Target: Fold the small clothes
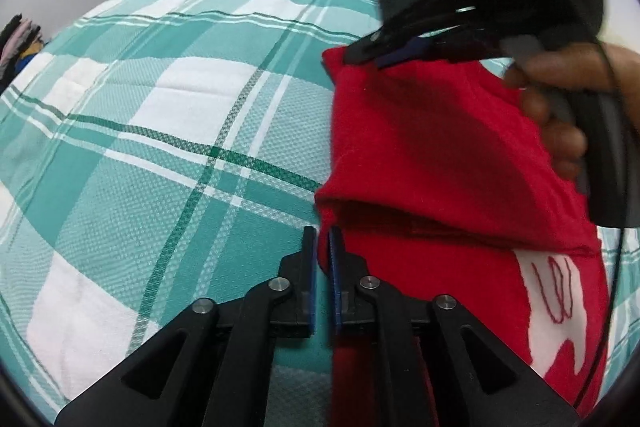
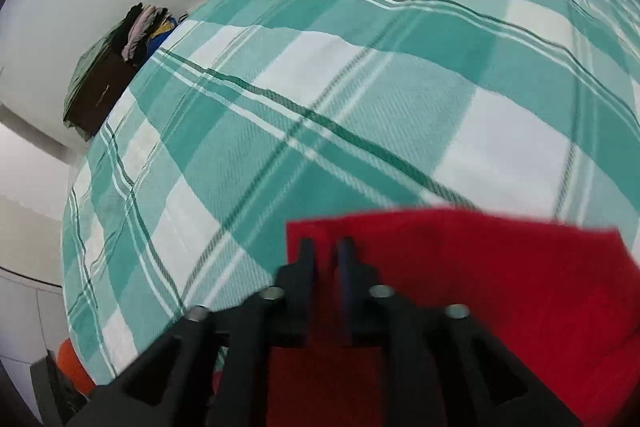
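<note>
We see a red garment lying on the checked bed cover, folded over itself, just ahead and to the right of our left tool. Its fingers stand slightly parted, pinching nothing. Our right tool pinches the garment's far corner, a hand gripping its handle.

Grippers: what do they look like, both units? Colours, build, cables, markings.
Left gripper: matte black linkage arms with triangular cut-outs, silver round pivot pins, slim black fingers with blue ribbed pads. Right gripper is the same build; its bulky black housing carries pale embossed lettering, too blurred to read, and a thin black cable runs down past the handle. The hand on it is bare, no sleeve visible.
</note>
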Available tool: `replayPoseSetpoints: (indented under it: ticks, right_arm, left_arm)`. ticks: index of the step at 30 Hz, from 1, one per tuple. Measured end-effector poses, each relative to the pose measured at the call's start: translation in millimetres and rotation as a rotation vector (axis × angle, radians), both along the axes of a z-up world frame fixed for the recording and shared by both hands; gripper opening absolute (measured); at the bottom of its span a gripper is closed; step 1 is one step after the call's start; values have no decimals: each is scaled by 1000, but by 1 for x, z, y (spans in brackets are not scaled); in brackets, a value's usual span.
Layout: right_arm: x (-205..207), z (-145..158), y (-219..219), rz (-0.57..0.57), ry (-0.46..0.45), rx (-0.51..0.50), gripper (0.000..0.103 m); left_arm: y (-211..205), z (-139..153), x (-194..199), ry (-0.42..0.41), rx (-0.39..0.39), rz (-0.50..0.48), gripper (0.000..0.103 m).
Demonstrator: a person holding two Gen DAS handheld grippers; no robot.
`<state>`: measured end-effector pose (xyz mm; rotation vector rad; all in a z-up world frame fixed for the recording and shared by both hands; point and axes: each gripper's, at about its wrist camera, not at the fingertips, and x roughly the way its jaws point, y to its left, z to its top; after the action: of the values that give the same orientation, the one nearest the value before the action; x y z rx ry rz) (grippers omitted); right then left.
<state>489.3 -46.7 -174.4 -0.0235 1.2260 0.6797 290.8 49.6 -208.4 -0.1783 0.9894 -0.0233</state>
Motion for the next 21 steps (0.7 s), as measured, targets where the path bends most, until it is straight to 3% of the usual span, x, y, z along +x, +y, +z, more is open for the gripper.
replayPoseSetpoints:
  ticks: [1, 2, 3, 4, 6, 9, 13, 17, 21]
  right_arm:
    - [-3, 12, -12, -19, -21, 42, 36]
    - [-7, 29, -31, -55, -62, 100, 44]
    - [-12, 46, -52, -99, -103, 148, 69]
    - [-20, 60, -77, -145, -142, 172, 86]
    - [-56, 85, -139, -249, -258, 157, 88]
    - [-119, 87, -203, -289, -312, 62, 88]
    - [-233, 59, -258, -332, -237, 3, 88]
    - [-344, 29, -266, -355, -201, 11, 88]
    - [-398, -14, -287, -484, -102, -67, 88]
  left_arm:
    - [2, 4, -2, 5, 3, 1, 18]
    - [5, 10, -7, 7, 11, 10, 32]
    - [10, 17, -14, -2, 20, 27, 47]
    - [15, 23, -21, -13, 23, 42, 51]
    - [25, 36, -39, -29, 14, 62, 56]
    - [28, 47, -66, -21, 2, 46, 56]
    - [5, 53, -106, -23, 6, -35, 58]
    - [-28, 42, -140, -5, 77, -133, 62]
    - [-34, 20, -155, 70, 128, -107, 63]
